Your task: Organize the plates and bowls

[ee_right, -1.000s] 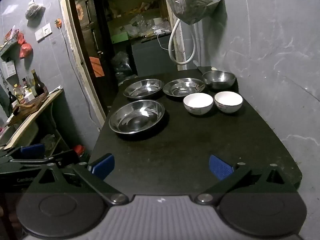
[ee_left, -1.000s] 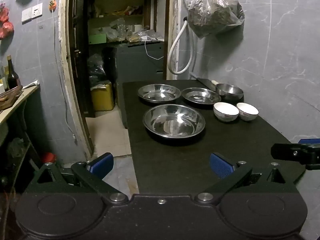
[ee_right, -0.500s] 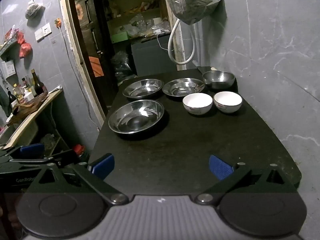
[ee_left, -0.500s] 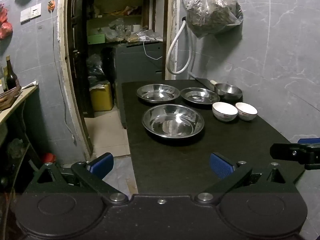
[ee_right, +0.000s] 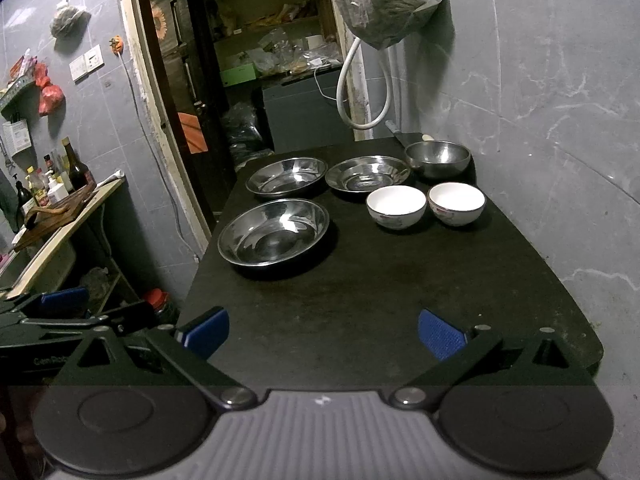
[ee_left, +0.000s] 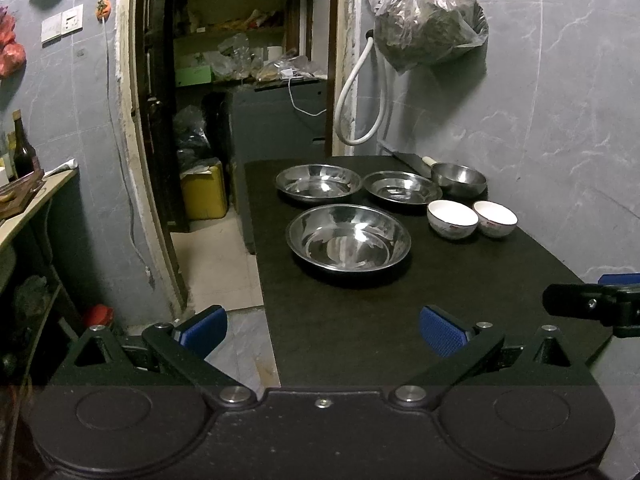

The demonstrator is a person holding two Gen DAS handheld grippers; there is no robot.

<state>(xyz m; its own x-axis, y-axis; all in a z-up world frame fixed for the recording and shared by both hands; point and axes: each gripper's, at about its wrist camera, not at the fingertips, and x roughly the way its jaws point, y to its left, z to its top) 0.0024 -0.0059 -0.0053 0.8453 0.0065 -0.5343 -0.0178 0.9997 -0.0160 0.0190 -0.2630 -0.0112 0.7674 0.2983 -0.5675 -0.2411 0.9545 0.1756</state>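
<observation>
On the black table [ee_left: 360, 332] [ee_right: 360, 304] stand a large steel plate [ee_left: 348, 240] [ee_right: 274, 232], two smaller steel plates behind it [ee_left: 319, 181] [ee_left: 402, 187] [ee_right: 286, 176] [ee_right: 366, 173], a steel bowl [ee_left: 459, 178] [ee_right: 437, 157] at the back right, and two white bowls [ee_left: 452, 218] [ee_left: 495, 218] [ee_right: 396, 205] [ee_right: 456, 202] side by side. My left gripper [ee_left: 322, 330] is open and empty at the table's near left corner. My right gripper [ee_right: 322, 332] is open and empty over the near edge. Both are well short of the dishes.
A knife [ee_right: 404, 134] lies behind the steel bowl. A bag [ee_left: 430, 34] and a white hose [ee_left: 360, 92] hang on the right wall. A doorway [ee_left: 240, 100] opens at the back. A counter with bottles [ee_right: 60, 200] stands to the left. The other gripper shows at the right edge [ee_left: 592, 306].
Both views have shifted slightly; the dishes sit a little farther off. Both grippers stay open. Nothing on the table has moved.
</observation>
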